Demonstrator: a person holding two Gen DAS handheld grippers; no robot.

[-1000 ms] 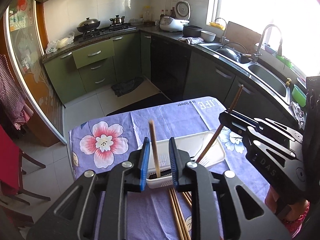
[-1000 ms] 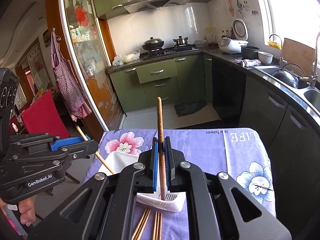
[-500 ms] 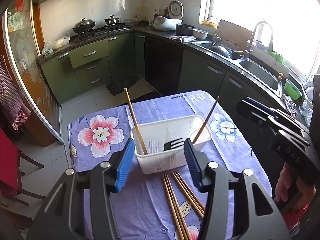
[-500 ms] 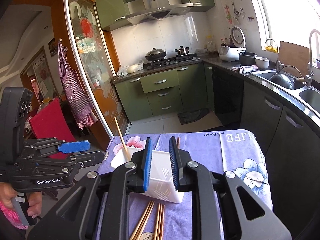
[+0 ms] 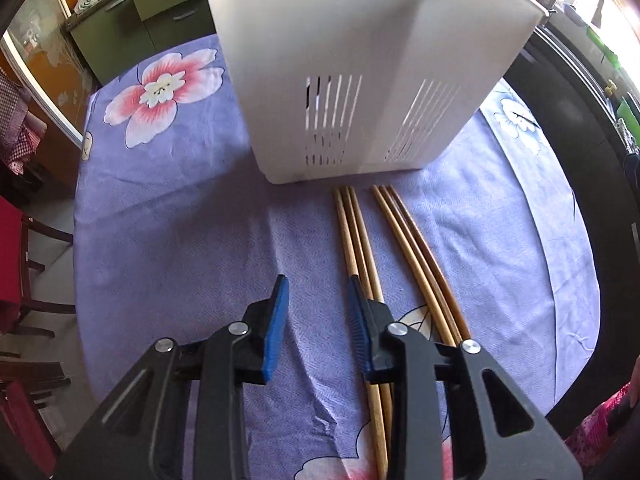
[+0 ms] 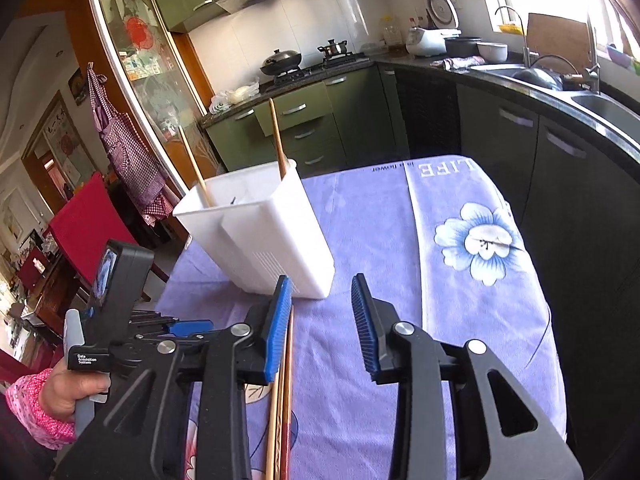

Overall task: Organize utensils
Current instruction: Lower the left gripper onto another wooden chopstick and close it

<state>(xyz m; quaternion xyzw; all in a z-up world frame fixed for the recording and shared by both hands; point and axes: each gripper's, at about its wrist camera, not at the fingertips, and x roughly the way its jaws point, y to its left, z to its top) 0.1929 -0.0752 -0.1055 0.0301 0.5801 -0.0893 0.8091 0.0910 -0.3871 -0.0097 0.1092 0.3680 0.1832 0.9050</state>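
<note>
I see both the left gripper (image 5: pixel 318 300) and right gripper (image 6: pixel 322 300) parted, empty; smooth wooden chopsticks (image 5: pixel 360 240) lie ahead, slotted white plastic caddy (image 5: pixel 360 60) beyond.

The left gripper (image 5: pixel 318 308) is held low with jaws spread wide. The right gripper (image 6: pixel 322 308) is likewise held parted, to its right.

A second ago each gripper was clamped on a chopstick above the bin (image 6: pixel 256 232); both chopsticks now stand in it, one (image 6: pixel 277 142) at its far end, the other (image 6: pixel 194 170) near the left wall. Both grippers have opened. The left gripper (image 5: pixel 318 312) has dropped low to the desk (image 5: pixel 168 220), its right finger (image 5: pixel 360 320) over the lying chopsticks (image 5: pixel 356 236). The right gripper (image 6: pixel 322 312) has lowered behind the bin
</note>
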